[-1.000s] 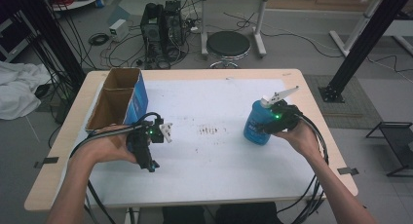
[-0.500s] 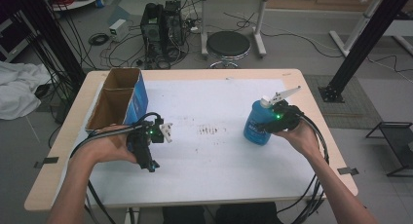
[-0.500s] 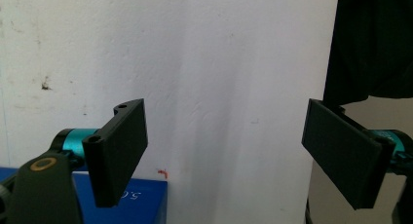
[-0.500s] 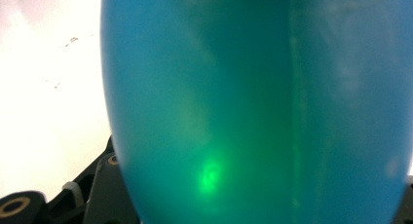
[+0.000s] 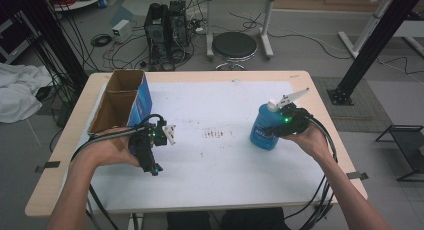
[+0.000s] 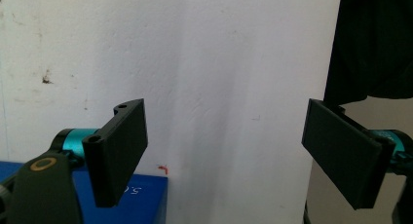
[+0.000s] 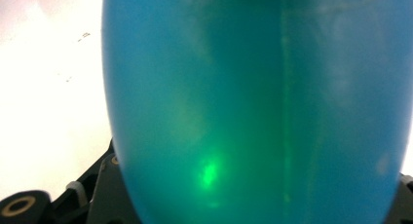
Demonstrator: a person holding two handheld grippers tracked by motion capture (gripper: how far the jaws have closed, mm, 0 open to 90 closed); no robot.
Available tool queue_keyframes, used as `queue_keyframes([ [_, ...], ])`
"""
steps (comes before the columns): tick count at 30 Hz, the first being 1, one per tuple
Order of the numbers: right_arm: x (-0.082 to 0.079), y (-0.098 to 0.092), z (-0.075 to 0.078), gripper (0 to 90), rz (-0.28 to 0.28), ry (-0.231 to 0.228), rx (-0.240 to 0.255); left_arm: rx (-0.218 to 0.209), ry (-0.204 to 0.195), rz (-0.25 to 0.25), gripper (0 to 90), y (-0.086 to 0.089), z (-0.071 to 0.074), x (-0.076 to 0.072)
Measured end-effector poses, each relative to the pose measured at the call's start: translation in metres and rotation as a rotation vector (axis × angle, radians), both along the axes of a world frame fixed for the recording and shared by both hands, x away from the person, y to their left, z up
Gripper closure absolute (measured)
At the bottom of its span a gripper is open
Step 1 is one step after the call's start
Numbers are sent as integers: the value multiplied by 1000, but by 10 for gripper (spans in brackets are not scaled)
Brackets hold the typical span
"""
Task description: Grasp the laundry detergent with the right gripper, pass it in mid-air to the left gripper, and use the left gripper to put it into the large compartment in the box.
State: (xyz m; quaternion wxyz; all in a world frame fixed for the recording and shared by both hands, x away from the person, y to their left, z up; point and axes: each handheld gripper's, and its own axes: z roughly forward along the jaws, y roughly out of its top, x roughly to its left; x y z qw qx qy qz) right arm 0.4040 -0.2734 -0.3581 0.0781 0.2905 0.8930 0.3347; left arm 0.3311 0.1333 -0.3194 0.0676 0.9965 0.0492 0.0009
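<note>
Right gripper (image 5: 286, 121) fingers clamp a blue bottle (image 5: 263, 128); the rounded wall could slip. Left gripper (image 5: 150, 145) fingers spread wide, empty.

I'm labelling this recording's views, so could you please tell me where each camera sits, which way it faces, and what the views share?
High view: above the person's side, facing forward and down on the table; both forearms, left claw and right claw show.
Left gripper view: rides the left claw, facing the white tabletop; black jaws apart.
Right gripper view: rides the right claw, pressed close to the blue bottle.
Shared: blue bottle, high and right gripper views.
</note>
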Motion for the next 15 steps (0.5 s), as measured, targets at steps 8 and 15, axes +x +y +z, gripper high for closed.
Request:
queue_keyframes([
  [8, -4, 4, 5, 445, 24, -5, 2, -9, 0, 9, 169, -4, 4, 4],
  [15, -11, 13, 18, 445, 101, -25, -21, -58, -11, 8, 169, -9, 17, 10],
])
